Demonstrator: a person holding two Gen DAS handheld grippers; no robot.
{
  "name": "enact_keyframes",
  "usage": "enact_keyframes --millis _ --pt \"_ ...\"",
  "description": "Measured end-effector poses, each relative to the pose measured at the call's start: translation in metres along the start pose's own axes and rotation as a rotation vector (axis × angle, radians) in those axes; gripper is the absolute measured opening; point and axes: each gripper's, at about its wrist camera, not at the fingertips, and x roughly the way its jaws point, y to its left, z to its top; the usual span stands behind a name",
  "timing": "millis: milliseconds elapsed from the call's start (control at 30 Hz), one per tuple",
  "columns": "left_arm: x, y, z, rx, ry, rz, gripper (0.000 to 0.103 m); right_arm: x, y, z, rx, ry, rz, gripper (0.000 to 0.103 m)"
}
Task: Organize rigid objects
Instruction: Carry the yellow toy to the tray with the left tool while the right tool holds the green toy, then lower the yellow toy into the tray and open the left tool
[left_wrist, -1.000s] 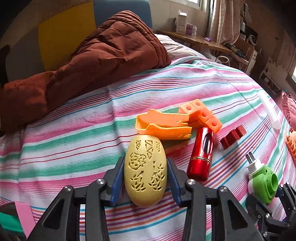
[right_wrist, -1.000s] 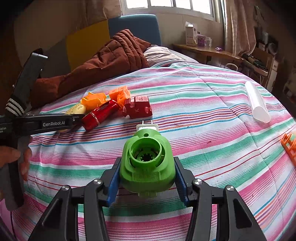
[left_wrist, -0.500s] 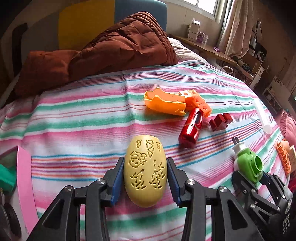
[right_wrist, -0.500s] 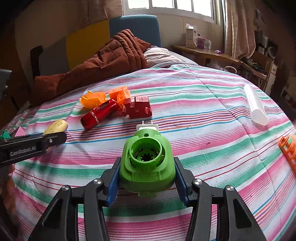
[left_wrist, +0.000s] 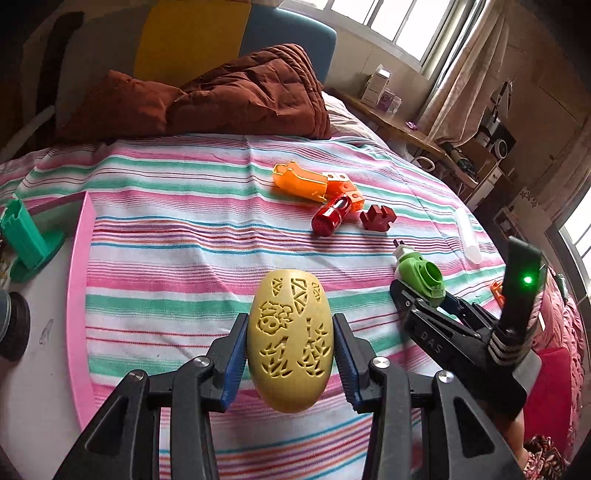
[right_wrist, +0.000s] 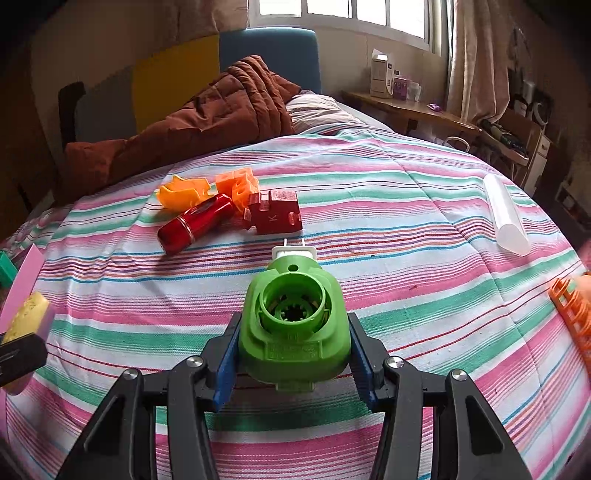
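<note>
A striped bedspread fills both views, with a brown quilt bunched at its far end and a pink-edged tray at its left side, where a green stand sits. On the cloth lies a loose cluster: an orange clip, an orange block, a red tube and a red puzzle piece, with a clear tube well apart to the right. My left gripper is clamped on a carved yellow egg, holding it over the bedspread near the tray. My right gripper is clamped on a green plug-in device, prongs pointing away, above the bedspread just short of the cluster. I judge this the carrying step: two pieces lifted, neither yet placed. Next, I reckon the egg must travel over the tray's pink edge and be set down before the jaws part, since its rounded body could roll on release.
</note>
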Motion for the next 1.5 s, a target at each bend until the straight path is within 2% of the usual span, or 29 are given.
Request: enact_keyframes --millis 233,467,733,1133,1500 --pt "-0.04 0.017 -0.014 -0.035 -0.047 -0.02 0.044 0.0 0.0 0.0 -0.004 0.004 -0.003 0.053" --pt "-0.087 0.059 -0.029 -0.105 -0.116 -0.002 0.044 -0.003 -0.003 -0.001 0.018 -0.004 0.005 0.052" --pt "-0.123 0.12 -0.051 -0.18 -0.164 0.084 0.044 -0.014 -0.004 -0.004 0.032 -0.04 -0.011 0.052" --pt "-0.13 0.191 -0.078 -0.299 -0.158 0.258 0.044 -0.018 0.014 -0.006 -0.057 -0.053 -0.036 0.052" --pt "-0.126 0.2 -0.081 -0.22 -0.169 0.395 0.044 -0.015 0.016 -0.007 -0.066 -0.04 -0.051 0.052"
